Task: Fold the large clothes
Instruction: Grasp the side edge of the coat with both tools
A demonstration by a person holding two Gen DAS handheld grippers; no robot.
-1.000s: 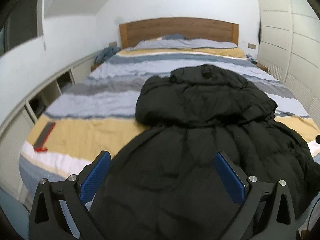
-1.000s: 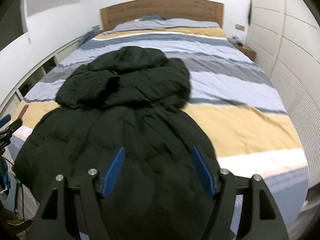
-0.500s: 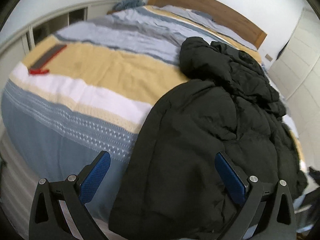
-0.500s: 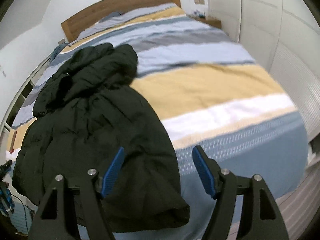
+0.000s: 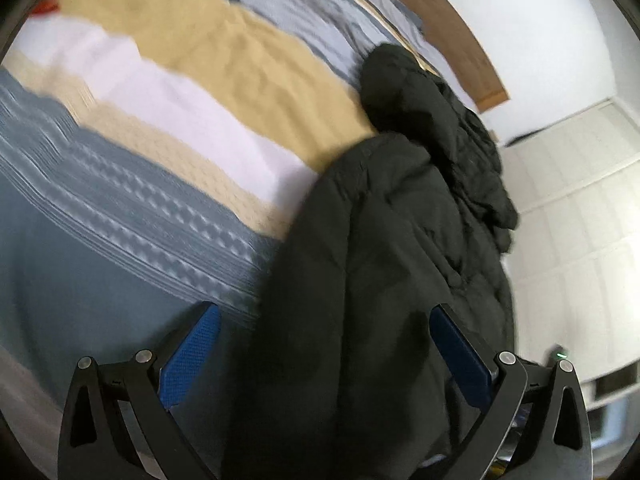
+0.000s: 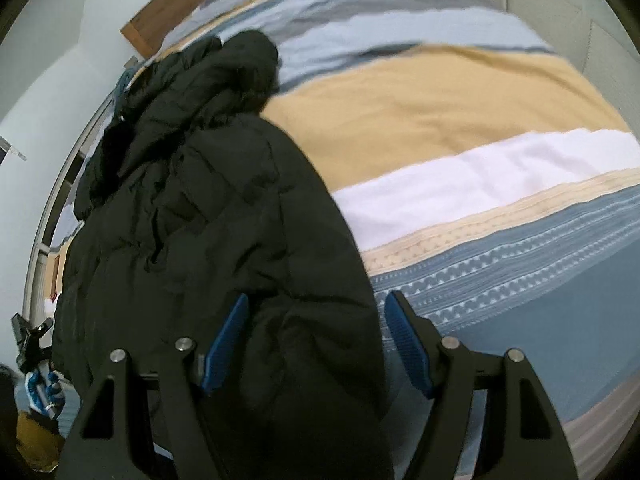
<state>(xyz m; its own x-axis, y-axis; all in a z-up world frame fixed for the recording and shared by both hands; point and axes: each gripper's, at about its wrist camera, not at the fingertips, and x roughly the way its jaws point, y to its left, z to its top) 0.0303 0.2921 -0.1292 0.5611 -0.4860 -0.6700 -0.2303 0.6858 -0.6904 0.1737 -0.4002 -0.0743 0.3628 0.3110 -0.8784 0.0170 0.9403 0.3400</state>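
The black coat (image 5: 400,260) lies on the striped bed (image 5: 180,120), its hem hanging over the near edge. My left gripper (image 5: 324,344) gapes wide around the hem's left corner at bottom center; my right gripper (image 6: 316,336) spreads around the other corner (image 6: 312,360).

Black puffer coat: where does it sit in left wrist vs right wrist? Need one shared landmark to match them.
Left wrist: black puffer coat runs from centre to lower right, hem hanging off the bed's foot between the open left tongs.
Right wrist: coat fills the left half, its hem between the open right tongs.
Shared landmark: wooden headboard.
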